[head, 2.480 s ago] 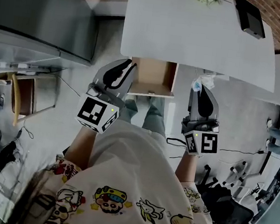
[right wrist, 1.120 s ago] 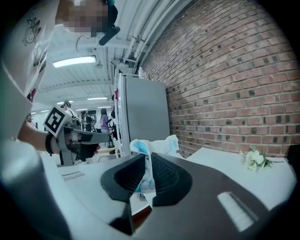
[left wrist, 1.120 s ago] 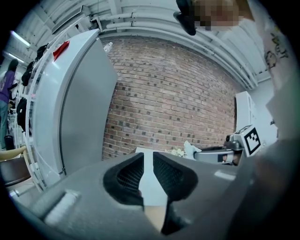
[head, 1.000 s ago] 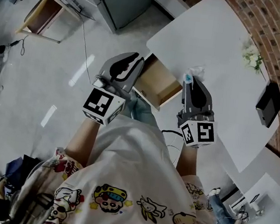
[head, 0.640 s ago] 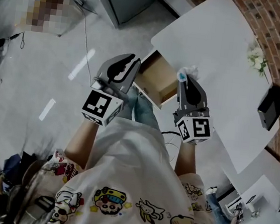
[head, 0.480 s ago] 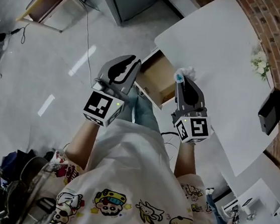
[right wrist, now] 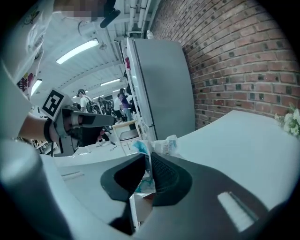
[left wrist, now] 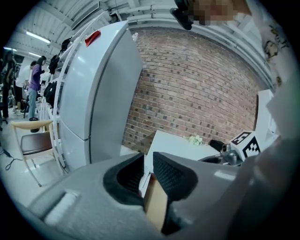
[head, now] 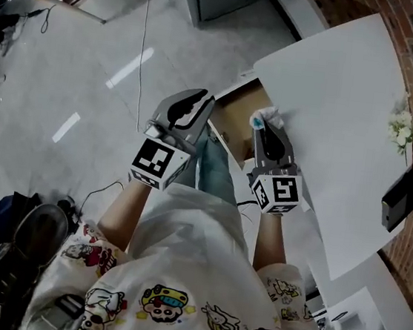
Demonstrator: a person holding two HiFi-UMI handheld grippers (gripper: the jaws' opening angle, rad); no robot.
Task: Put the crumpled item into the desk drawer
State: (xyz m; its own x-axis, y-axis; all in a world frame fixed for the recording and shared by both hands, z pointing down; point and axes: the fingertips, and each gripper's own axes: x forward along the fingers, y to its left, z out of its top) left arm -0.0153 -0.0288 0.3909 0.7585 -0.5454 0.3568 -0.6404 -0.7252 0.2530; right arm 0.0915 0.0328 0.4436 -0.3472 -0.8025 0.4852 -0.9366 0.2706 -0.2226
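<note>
Crumpled item (right wrist: 161, 146), a wad of white and teal wrapper, is pinched between the fingers of the right gripper (head: 259, 124), which are drawn in narrow on it; its loose end sticks out past the fingertips. In the head view it hangs at the right side of the open drawer (head: 236, 116), where the wooden box meets the near edge of the white table (head: 335, 94). The left gripper (head: 202, 97) is held just left of the drawer, its fingers a narrow slit apart with nothing between them, the drawer's wood showing through the gap. Far on the table lie a small bunch of flowers (head: 400, 130) and a black device (head: 400, 198)
</note>
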